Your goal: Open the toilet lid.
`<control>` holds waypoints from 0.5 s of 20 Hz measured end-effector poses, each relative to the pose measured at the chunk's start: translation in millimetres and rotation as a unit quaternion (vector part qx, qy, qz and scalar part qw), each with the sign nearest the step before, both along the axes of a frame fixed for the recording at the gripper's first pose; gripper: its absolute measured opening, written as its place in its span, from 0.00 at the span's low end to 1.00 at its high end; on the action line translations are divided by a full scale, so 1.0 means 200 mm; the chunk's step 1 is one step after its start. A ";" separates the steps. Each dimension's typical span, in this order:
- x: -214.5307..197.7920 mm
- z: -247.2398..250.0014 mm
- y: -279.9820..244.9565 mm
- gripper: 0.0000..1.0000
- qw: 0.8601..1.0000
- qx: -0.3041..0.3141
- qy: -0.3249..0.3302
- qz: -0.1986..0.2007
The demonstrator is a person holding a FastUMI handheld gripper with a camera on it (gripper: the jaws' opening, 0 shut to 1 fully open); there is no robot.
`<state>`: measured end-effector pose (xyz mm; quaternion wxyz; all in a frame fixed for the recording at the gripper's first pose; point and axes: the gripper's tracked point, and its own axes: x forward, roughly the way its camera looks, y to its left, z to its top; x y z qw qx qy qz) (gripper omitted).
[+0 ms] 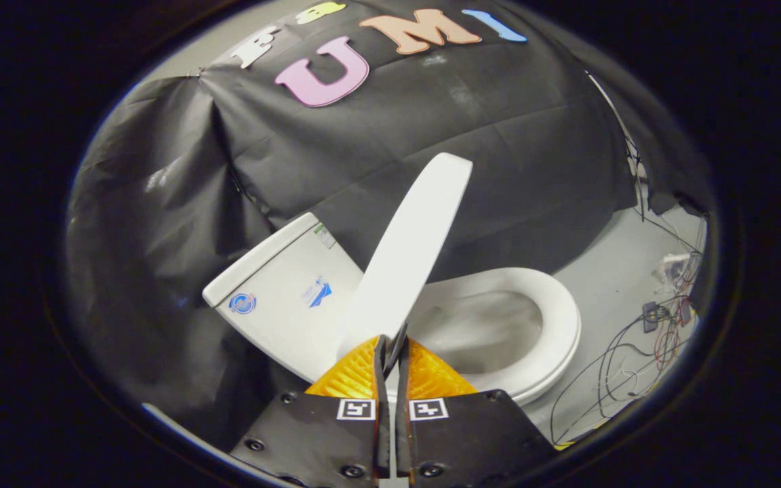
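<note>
Toilet lid stands raised, tilted up and leaning back toward the tank, seen nearly edge-on as a long white slab that rises from just ahead of the jaws to well above the bowl.

Farthest left hangs the black cloth wall of the booth, creased and draped down to the floor. In front of it sits the white tank of the toilet, its flat cover tipped in this fisheye view, with two small stickers on its face; their print is too small to make out.

Next comes the lid itself, its lower end meeting the gripper at the jaws. The two jaws are drawn close together with only a thin slit between them, and the lid's lower edge appears pinched in that slit, so the jaws look clamped on the lid. A thin dark strip shows in the gap right at the tips; what it is cannot be told.

Just right of the lid lies the white oval seat, flat on the bowl, with the shaded bowl open to view inside its ring.

Beyond the seat, a pale grey floor spreads out. Farthest right, a loose tangle of thin cables lies across that floor, with a few small dark pieces among them near the wall's lower edge.
</note>
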<state>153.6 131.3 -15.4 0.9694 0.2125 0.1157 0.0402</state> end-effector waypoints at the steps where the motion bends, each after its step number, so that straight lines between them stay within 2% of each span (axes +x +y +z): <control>1: 0.00 0.00 0.00 0.04 1.000 -0.003 -0.001 -0.004; 10: 0.00 0.03 0.00 0.04 0.999 -0.042 -0.017 -0.019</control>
